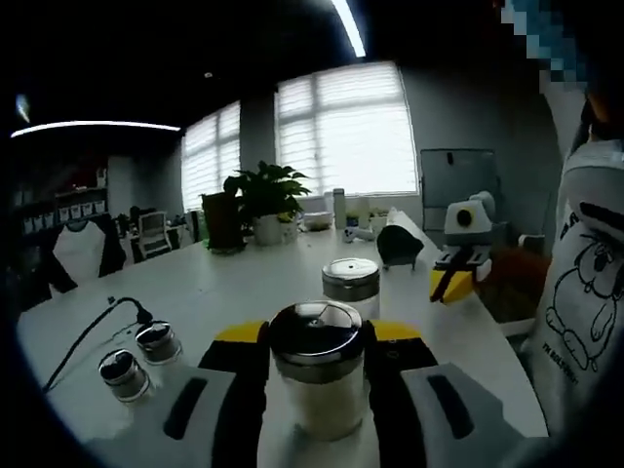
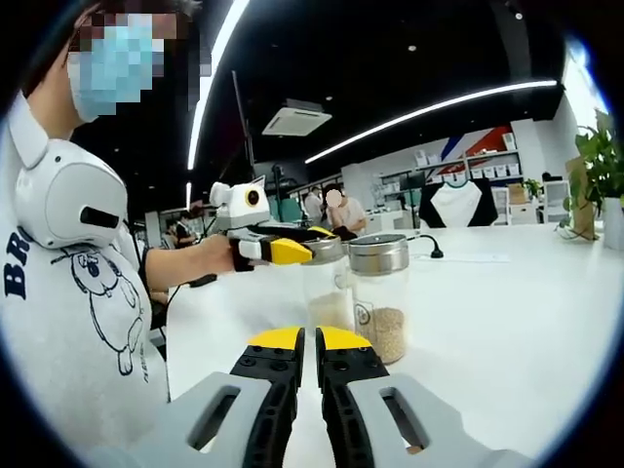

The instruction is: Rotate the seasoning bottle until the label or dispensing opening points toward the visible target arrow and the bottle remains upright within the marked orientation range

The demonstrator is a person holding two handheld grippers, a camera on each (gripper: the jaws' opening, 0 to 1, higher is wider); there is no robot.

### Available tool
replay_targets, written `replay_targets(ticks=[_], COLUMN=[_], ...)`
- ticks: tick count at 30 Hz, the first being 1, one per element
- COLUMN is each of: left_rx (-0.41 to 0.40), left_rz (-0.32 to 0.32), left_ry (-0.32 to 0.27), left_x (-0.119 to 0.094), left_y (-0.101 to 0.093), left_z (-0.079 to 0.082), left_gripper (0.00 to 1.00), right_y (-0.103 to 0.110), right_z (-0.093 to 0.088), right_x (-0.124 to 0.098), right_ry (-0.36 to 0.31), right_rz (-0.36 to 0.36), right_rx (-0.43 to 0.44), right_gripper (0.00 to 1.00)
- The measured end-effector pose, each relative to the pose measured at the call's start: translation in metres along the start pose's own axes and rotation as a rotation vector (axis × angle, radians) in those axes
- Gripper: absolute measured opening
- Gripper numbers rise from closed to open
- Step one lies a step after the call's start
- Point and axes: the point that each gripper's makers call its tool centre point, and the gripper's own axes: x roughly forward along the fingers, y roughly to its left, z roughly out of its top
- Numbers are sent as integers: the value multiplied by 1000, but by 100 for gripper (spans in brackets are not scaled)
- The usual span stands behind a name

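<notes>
White table (image 1: 224, 283); left claw (image 1: 317, 341) level, clamping seasoning bottle (image 1: 317, 375); right claw (image 2: 310, 339) closed, empty.

A white table (image 1: 224, 283) is seen carrying glass jars (image 2: 380, 292), two small shakers (image 1: 125, 375), a cable (image 1: 88, 331) and potted plants (image 1: 265, 200).

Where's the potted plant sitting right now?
In the left gripper view the potted plant stands at the table's far end by the windows, beyond the two small jars; in the right gripper view its leaves show at the right edge.
</notes>
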Motion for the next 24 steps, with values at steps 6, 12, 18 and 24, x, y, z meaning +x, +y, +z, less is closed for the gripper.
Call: replay_targets(ticks=[6,12,18,24], left_rx=[-11,-34,-94,-83], left_rz=[-75,-109,-198,-249], left_ry=[-51,-61,-102,-73], left_x=[-10,-6,2,8], left_y=[-1,12,7,0], left_z=[11,14,12,3], left_gripper=[47,62,70,56], right_y=[-7,-2,-2,-2], right_z=[7,19,24,16], right_x=[-3,2,-5,0], right_ry=[-19,-26,-13,-18], right_rz=[-10,9,15,26], right_rx=[18,12,-28,-6], right_gripper=[2,2,2,2])
